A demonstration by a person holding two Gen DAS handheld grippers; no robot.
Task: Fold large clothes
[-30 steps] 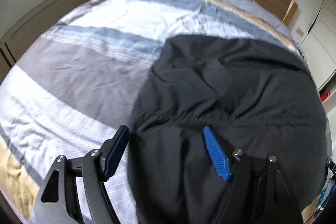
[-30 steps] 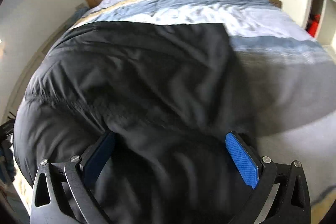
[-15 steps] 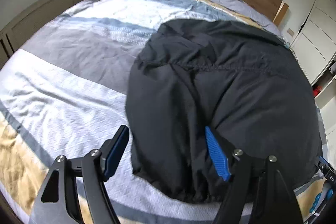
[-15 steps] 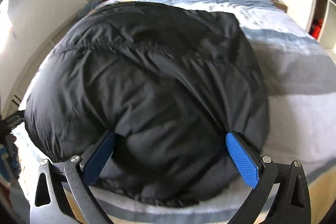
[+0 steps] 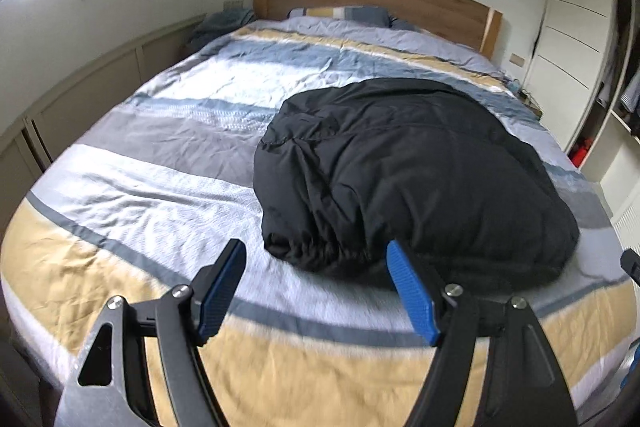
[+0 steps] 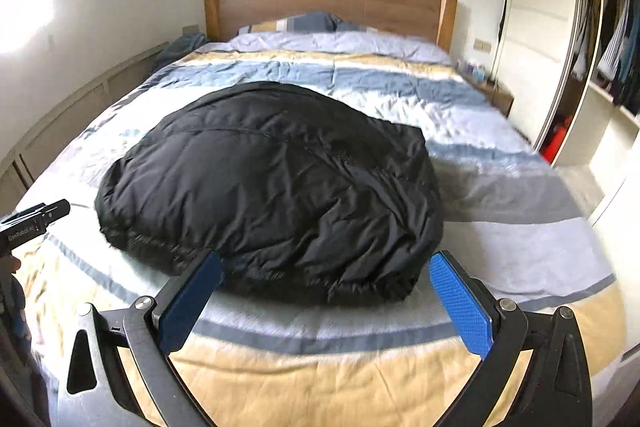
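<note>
Two grippers hang over the foot of a bed [image 5: 168, 155], and neither grips anything. The left gripper [image 5: 316, 287] has its blue-padded fingers spread wide, above the striped cover just short of the near hem of the black puffy jacket [image 5: 400, 171]; its right finger stands in front of the jacket's edge in that view, but whether it touches the fabric cannot be told. The right gripper [image 6: 328, 291] is likewise spread wide, its two blue pads framing the jacket's [image 6: 276, 187] near edge without closing on it.

The jacket lies as a rounded, puffed heap on the bed's middle, toward the right side as the left wrist camera sees it. Its near hem is gathered with an elastic-looking ruffle, and stitched seams cross the top.

The bed cover carries broad bands of yellow, white, grey and blue. At the far end a striped pillow [image 6: 304, 23] rests against the wooden headboard [image 6: 328, 7]. A white wardrobe [image 6: 532, 27] stands along the right wall, with hanging clothes [image 6: 616, 39] showing in its open part and something red [image 6: 558, 139] low beside it.

In the right wrist view, part of the left gripper's body [image 6: 34, 221] pokes in at the left edge. It bears small white lettering that seems to begin with "Gen", the rest too small to read surely.
</note>
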